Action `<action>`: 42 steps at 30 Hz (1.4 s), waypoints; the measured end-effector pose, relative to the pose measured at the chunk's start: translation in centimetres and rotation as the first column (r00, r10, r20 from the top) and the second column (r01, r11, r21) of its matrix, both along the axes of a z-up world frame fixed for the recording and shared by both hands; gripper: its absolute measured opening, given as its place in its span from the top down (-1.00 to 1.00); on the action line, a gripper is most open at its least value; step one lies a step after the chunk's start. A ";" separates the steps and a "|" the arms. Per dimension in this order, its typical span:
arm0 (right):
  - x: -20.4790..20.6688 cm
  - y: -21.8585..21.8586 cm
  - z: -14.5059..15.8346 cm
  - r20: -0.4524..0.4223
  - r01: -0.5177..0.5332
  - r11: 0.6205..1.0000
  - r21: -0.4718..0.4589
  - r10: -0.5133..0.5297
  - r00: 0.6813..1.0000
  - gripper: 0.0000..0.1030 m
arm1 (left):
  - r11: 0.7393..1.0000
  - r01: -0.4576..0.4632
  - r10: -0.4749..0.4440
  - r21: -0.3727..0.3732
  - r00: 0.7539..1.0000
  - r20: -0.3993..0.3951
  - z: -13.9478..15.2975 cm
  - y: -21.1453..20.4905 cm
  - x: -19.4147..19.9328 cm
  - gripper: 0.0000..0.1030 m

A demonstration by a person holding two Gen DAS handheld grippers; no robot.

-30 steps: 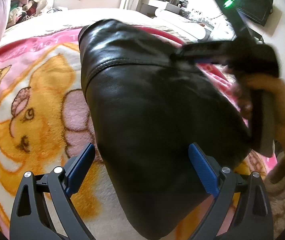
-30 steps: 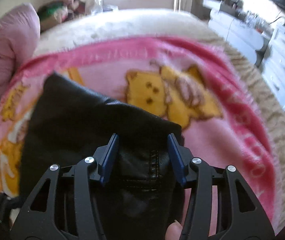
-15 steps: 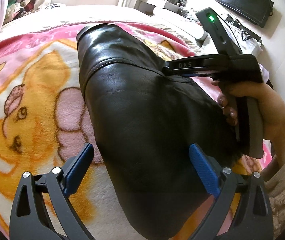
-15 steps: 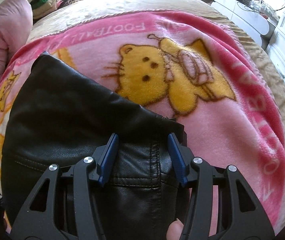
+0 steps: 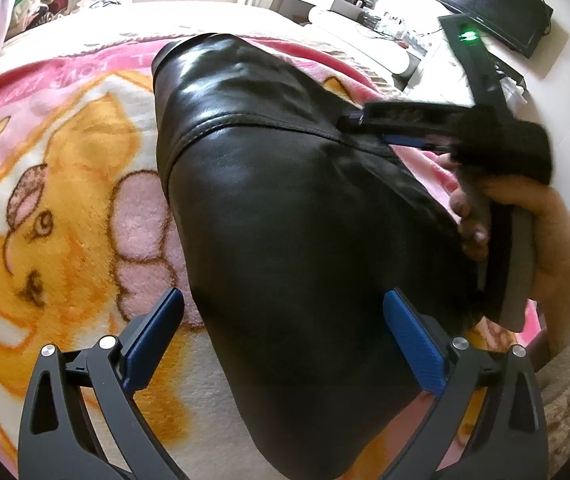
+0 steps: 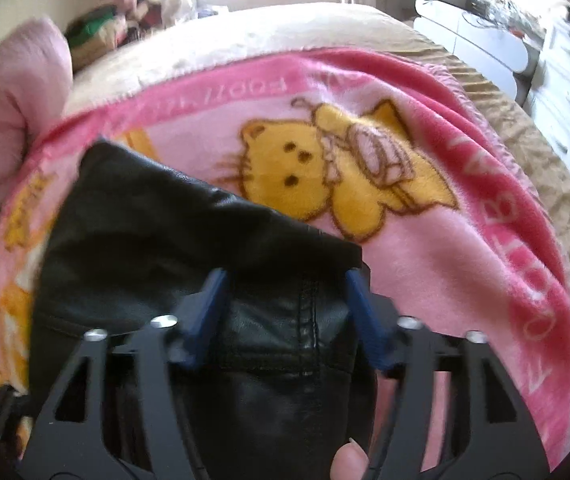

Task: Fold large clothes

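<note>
right hand-held gripper (image 6: 285, 300) jaws apart | over black leather garment (image 6: 189, 248) | pink blanket (image 6: 465, 248)

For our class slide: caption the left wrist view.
Open left gripper straddles a black leather garment on a pink blanket; right gripper at its far edge.

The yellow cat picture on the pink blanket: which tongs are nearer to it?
Right. The right tongs sit at the black jacket's edge just below the cat; the left tongs are at the jacket's opposite end.
</note>
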State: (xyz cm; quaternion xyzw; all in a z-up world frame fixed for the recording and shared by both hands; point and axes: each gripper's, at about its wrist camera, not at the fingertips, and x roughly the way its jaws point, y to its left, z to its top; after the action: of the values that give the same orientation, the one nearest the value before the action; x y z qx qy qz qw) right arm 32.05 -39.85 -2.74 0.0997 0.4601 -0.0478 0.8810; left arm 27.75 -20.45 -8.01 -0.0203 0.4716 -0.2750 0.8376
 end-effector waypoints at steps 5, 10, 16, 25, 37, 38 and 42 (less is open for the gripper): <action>-2.8 -1.1 1.9 0.076 0.006 0.993 0.119 -0.015 0.997 -0.66 | 1.000 -0.003 0.003 0.000 1.000 0.003 0.4 0.2 0.1 -0.92; -6.9 -1.4 3.4 0.132 -0.033 0.987 0.156 0.012 0.991 -0.82 | 1.000 -0.009 0.010 -0.007 1.000 0.029 1.1 0.6 0.0 -0.92; -11.7 -1.6 3.2 0.141 -0.124 0.968 0.216 0.094 0.986 -0.82 | 0.991 -0.101 0.102 -0.092 0.995 0.003 1.7 3.3 1.1 -0.92; -11.1 -3.2 -3.9 0.007 -0.152 0.873 0.463 0.168 0.986 -0.82 | 0.971 -0.100 0.062 -0.215 0.982 -0.177 -1.6 2.9 3.4 -0.92; -9.8 1.1 -4.1 0.069 -0.262 0.830 0.493 0.262 0.962 -0.25 | 0.976 -0.065 0.035 -0.207 0.989 -0.144 -2.3 2.7 3.8 -0.72; -9.7 1.8 -3.9 0.070 -0.271 0.833 0.483 0.272 0.960 -0.25 | 0.977 -0.071 0.044 -0.200 0.990 -0.135 -2.1 3.3 3.6 -0.70; -9.0 4.9 -3.5 0.089 -0.305 0.830 0.466 0.299 0.950 -0.23 | 0.980 -0.103 0.083 -0.171 0.990 -0.116 -1.2 5.9 3.5 -0.68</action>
State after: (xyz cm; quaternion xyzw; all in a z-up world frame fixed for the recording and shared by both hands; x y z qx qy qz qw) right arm 23.07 -34.95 -6.25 0.2387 0.4621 0.2066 0.8287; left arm 31.24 -14.57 -9.20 -0.1312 0.4886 -0.2747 0.8177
